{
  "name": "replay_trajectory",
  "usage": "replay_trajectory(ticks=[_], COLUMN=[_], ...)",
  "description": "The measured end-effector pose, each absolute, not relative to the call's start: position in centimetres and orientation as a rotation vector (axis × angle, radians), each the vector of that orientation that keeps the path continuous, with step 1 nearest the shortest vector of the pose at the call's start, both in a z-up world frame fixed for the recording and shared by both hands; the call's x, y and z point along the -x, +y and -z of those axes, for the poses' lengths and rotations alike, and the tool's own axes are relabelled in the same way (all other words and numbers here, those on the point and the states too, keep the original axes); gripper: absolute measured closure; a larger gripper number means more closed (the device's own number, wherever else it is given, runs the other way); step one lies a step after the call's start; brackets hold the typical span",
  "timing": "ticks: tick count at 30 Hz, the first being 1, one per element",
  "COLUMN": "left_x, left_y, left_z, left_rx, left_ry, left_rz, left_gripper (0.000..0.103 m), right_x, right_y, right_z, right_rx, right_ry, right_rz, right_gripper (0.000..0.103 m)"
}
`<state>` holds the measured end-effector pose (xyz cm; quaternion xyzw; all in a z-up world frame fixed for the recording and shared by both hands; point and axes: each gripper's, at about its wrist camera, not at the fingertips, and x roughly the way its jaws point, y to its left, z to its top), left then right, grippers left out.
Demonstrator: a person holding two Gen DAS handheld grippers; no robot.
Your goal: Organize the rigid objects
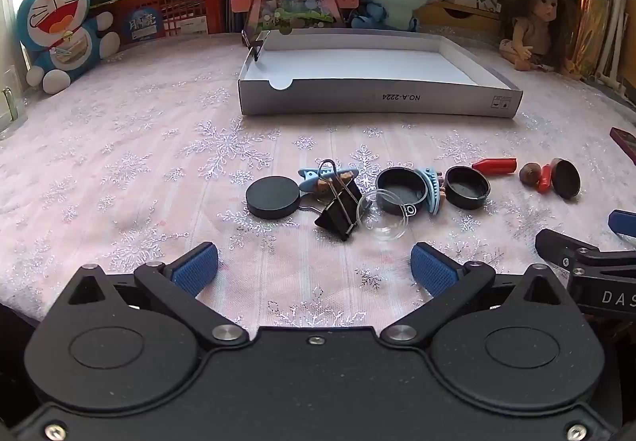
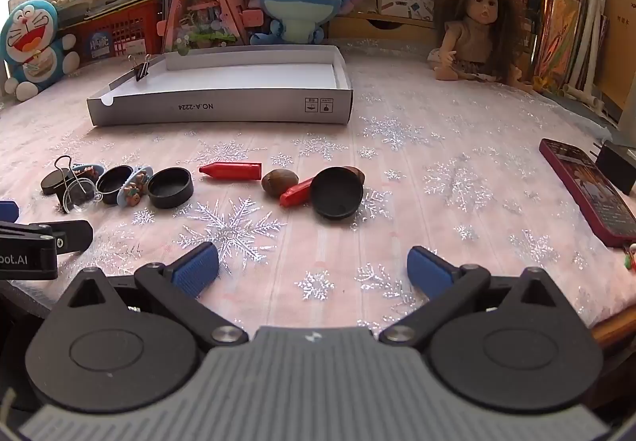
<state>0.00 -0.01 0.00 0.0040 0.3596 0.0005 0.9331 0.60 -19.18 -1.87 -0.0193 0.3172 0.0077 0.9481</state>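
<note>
Both of my tongs hang over the snowflake cloth [image 2: 397, 147] with nothing between their blue pads. My left gripper [image 1: 314, 268] stands at its widest, and my right gripper [image 2: 313, 267] is just as wide; neither touches any object.

Ahead of the left gripper, at twelve o'clock, lies a tight cluster: a black binder clip [image 1: 336, 212] leaning against a clear dome [image 1: 382, 214], a flat black disc [image 1: 272, 197] at its ten o'clock, and a blue hair clip [image 1: 324, 178] behind it. An open black cap [image 1: 401, 188] touches the dome, with a second blue hair clip [image 1: 432, 190] wedged between it and another open black cap [image 1: 467, 187].

From the right gripper's view, a red crayon [image 2: 231, 171] lies at eleven o'clock, a brown nut [image 2: 279, 182] just beside its blunt end, and a second red crayon [image 2: 295, 194] runs under a tilted black cap [image 2: 337, 192] at twelve o'clock.

Farther back, at eleven o'clock, sits the white box lid [image 2: 222, 109], open side up, with a small binder clip [image 2: 140, 69] pinched on its far left corner. A phone [image 2: 588, 188] lies at two o'clock. Plush toys and a doll [image 2: 475, 28] line the far edge.
</note>
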Motion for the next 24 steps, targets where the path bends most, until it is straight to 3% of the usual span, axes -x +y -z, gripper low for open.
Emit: replay_trajectory(ticks=[24], left_x=[-0.02], left_y=[-0.02], left_z=[0.03], left_rx=[-0.007], left_ry=[0.743], left_rz=[-0.001], left_gripper=[0.0], right_x=[-0.67], right_y=[-19.06], right_z=[1.86], right_rx=[0.043], right_ry=[0.649], right_rz=[-0.016], right_gripper=[0.0])
